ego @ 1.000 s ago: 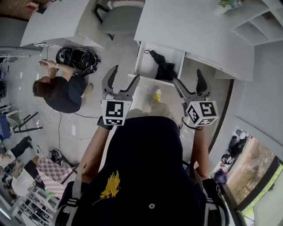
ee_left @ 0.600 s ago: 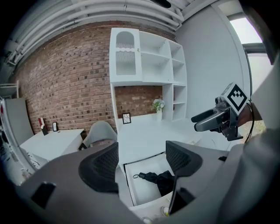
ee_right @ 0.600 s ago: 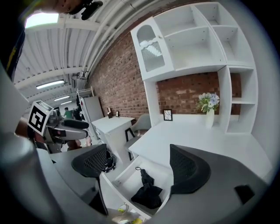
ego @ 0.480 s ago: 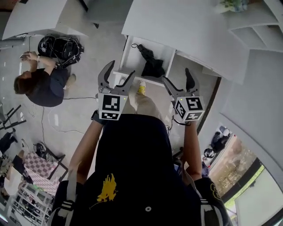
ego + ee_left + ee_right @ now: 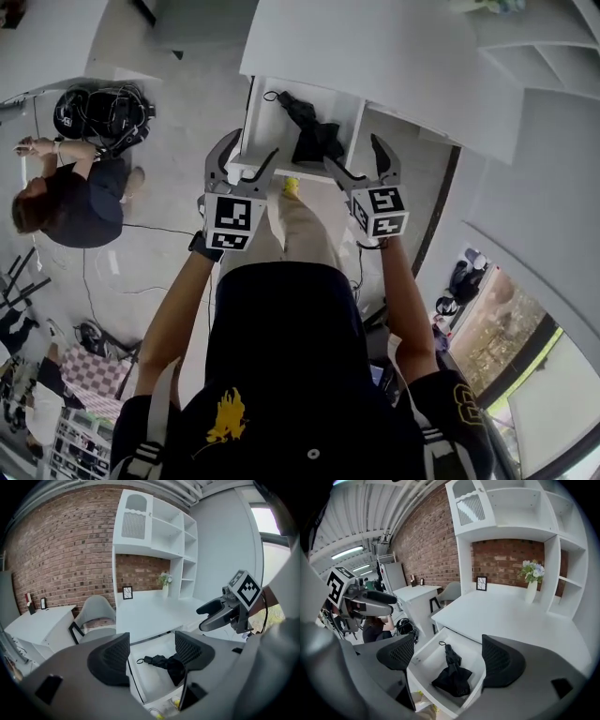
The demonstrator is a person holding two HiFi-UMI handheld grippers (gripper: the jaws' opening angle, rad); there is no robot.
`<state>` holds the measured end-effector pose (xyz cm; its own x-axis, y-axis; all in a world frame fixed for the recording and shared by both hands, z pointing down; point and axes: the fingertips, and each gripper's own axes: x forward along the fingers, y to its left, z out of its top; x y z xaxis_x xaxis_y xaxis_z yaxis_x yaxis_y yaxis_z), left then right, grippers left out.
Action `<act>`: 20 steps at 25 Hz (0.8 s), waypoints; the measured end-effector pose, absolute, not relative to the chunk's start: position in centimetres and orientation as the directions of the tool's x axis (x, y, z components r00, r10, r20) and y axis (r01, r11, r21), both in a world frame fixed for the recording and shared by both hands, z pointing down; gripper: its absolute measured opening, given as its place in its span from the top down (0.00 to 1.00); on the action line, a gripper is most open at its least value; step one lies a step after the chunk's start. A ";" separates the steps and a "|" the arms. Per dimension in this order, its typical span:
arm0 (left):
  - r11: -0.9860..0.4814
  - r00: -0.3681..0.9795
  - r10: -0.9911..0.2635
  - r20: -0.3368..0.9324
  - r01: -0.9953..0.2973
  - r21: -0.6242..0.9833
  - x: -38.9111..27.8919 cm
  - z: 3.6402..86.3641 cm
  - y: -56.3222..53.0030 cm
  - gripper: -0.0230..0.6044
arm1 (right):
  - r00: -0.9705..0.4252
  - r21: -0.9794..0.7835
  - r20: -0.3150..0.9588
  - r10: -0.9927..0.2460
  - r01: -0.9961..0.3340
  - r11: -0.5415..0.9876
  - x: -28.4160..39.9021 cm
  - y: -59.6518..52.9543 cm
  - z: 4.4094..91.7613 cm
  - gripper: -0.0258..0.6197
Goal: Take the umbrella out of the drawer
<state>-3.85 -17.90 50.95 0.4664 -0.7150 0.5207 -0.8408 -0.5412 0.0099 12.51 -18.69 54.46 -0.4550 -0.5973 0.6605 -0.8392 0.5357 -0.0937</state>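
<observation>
A black folded umbrella [image 5: 309, 131] lies loosely bundled in the open white drawer [image 5: 251, 122] under the white desk. My left gripper [image 5: 248, 155] hovers above the drawer's front left corner. Its jaws are closing but still wide, with nothing between the pads. My right gripper [image 5: 354, 157] hangs open over the drawer's front right, empty too. In the left gripper view the umbrella [image 5: 166, 662] shows beyond the left gripper [image 5: 151, 657], and the right gripper [image 5: 220, 611] is at right. In the right gripper view the umbrella [image 5: 451, 674] sits below the right gripper [image 5: 447, 658].
A person [image 5: 70, 192] crouches on the floor at left beside a black bag with cables [image 5: 103, 108]. The white desk top [image 5: 394, 47] overhangs the drawer. A grey chair [image 5: 96, 611] stands left of the desk, and a vase of flowers [image 5: 532, 581] stands on it.
Both grippers have sunk and moved forward towards the drawer, which now lies right under their tips. The left jaws have narrowed slightly.
</observation>
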 end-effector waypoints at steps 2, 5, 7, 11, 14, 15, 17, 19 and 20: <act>-0.547 0.474 -0.706 0.527 -0.837 0.019 -3.7 52.0 -18.1 0.46 | -0.446 -0.086 0.673 -0.590 -0.840 0.536 12.1 -19.3 56.3 0.22; -0.543 0.474 -0.701 0.533 -0.839 0.033 -3.6 53.5 -18.3 0.46 | -0.435 -0.079 0.700 -0.567 -0.836 0.543 11.6 -20.1 59.1 0.22; -0.534 0.471 -0.701 0.535 -0.845 0.043 -3.7 54.3 -18.3 0.47 | -0.431 -0.085 0.715 -0.550 -0.835 0.544 11.3 -20.5 60.9 0.22; -0.509 0.469 -0.691 0.550 -0.856 0.090 -4.3 56.7 -18.5 0.49 | -0.414 -0.082 0.732 -0.541 -0.842 0.533 11.1 -21.9 64.1 0.23; -0.506 0.468 -0.680 0.565 -0.857 0.101 -4.6 58.5 -18.6 0.50 | -0.388 -0.070 0.749 -0.537 -0.853 0.517 11.3 -22.7 66.2 0.23; -0.498 0.461 -0.681 0.570 -0.861 0.101 -4.8 58.9 -18.6 0.50 | -0.383 -0.070 0.755 -0.531 -0.853 0.517 11.2 -22.9 67.0 0.22; -0.474 0.446 -0.688 0.572 -0.874 0.110 -5.1 59.4 -18.7 0.50 | -0.381 -0.072 0.769 -0.514 -0.850 0.522 11.0 -23.2 68.2 0.22; -0.457 0.436 -0.697 0.569 -0.882 0.115 -5.3 59.5 -19.0 0.50 | -0.384 -0.078 0.782 -0.491 -0.842 0.534 10.5 -23.6 69.3 0.22; -0.454 0.433 -0.701 0.566 -0.884 0.114 -5.3 59.5 -19.2 0.50 | -0.384 -0.079 0.788 -0.481 -0.838 0.540 10.3 -23.8 69.8 0.22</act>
<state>-5.26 -19.17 59.52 0.4333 -0.7012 0.5662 -0.8836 -0.4542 0.1137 10.27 -23.77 69.83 -0.3842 -0.4812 0.7879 -0.8378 0.5403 -0.0786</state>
